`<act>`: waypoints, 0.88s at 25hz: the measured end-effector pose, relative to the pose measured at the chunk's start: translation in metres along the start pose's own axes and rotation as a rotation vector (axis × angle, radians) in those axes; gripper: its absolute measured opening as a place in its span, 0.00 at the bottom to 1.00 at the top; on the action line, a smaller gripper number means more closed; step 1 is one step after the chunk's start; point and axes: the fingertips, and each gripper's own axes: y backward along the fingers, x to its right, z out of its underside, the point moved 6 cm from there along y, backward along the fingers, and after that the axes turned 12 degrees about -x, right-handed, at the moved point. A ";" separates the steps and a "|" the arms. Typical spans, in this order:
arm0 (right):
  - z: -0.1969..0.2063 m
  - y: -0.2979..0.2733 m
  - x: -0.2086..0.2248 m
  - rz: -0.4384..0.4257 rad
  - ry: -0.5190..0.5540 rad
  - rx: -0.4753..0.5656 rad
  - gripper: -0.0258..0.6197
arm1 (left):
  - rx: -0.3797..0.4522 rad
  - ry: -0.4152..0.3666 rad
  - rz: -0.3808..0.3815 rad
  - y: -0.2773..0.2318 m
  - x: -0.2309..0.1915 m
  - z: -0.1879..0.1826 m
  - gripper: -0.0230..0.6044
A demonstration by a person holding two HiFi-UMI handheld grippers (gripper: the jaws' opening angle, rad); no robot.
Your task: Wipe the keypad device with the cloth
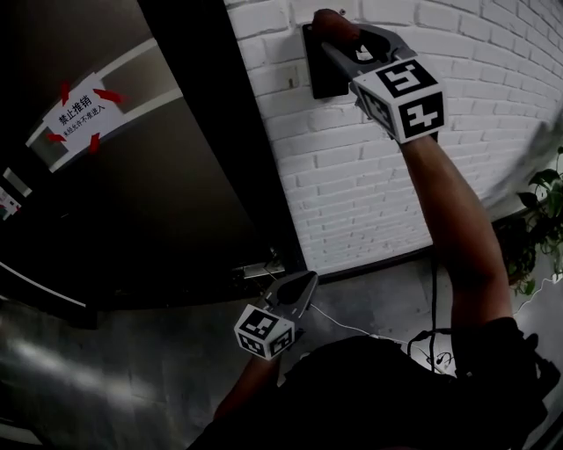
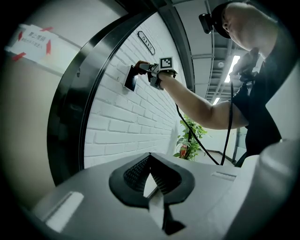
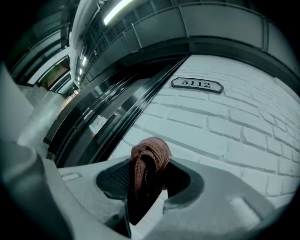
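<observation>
A white brick wall (image 1: pixel 369 202) runs beside a tall dark door (image 1: pixel 158 193). A white paper notice (image 1: pixel 77 112) is stuck on the door across a pale band, with red arrows pointing in at it from its corners. High on the bricks sits a small oval number plate (image 3: pixel 197 84) reading 5112. Near the foot of the wall stands a leafy plant (image 1: pixel 541 211), and a thin white cable (image 1: pixel 347 325) trails over the grey floor (image 1: pixel 106 369). Strip lights (image 3: pixel 119 10) glow along the ceiling.
</observation>
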 end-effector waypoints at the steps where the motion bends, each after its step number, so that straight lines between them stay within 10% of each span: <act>1: -0.004 -0.005 -0.001 -0.004 0.007 0.002 0.27 | 0.003 -0.002 -0.010 -0.001 -0.001 -0.001 0.06; 22: 0.018 -0.027 -0.015 0.011 -0.013 -0.017 0.27 | -0.016 0.009 -0.021 0.000 -0.016 0.000 0.06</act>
